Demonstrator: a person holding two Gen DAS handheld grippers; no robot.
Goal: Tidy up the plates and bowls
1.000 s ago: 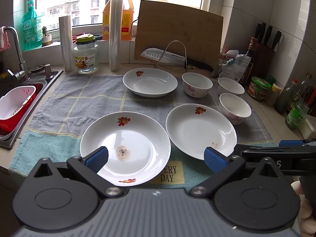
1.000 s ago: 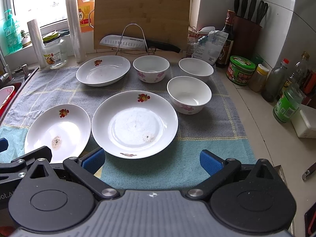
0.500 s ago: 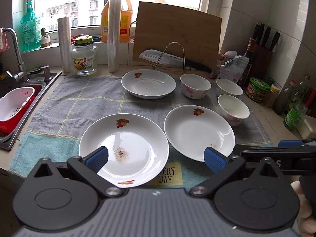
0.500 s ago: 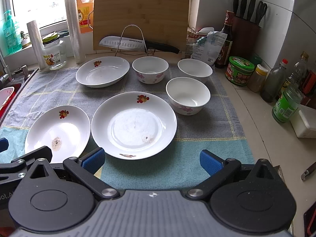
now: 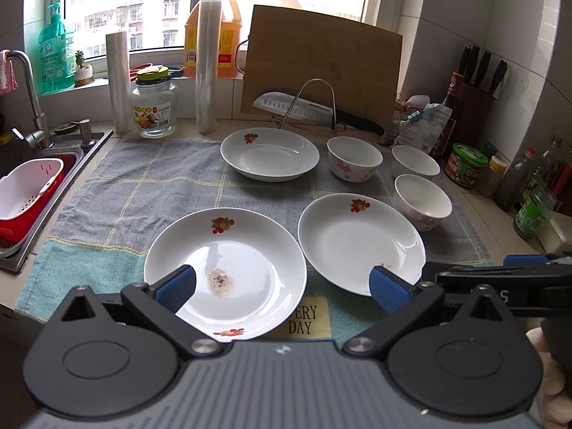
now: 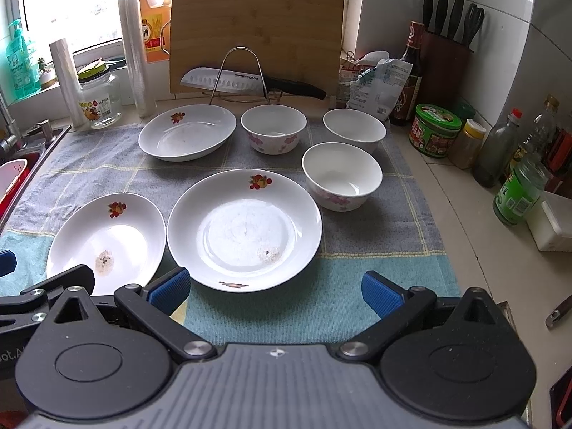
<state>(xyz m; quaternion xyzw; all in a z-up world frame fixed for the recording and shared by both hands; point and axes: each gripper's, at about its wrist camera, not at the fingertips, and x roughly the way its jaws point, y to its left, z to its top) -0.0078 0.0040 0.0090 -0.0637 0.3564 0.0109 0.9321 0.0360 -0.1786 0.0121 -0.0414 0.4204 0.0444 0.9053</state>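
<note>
On the checked towel [image 6: 357, 286] sit 3 plates [image 6: 245, 228] & 3 bowls [image 6: 341, 177], all apart, w/ left gripper [image 5: 282, 284] & right gripper [image 6: 275, 291] both spread wide, empty — glazed china, prob slick & breakable, so pinch at the rim.

Low in the left wrist view, just right of centre, a yellow patch on the teal towel [image 5: 308, 317] shows dark letters "ERY" above "DAY"; the start of the upper word is hidden behind a plate rim. In the right wrist view, upper middle, the steel blade of the black-handled kitchen knife [image 6: 228, 80] carries the small brand "SUPOR". At the left edge of the same view, the black gripper part [image 6: 14, 352] bears pale letters reading "oot.A", cut off. Labels on the jars and bottles are too small to read.
</note>
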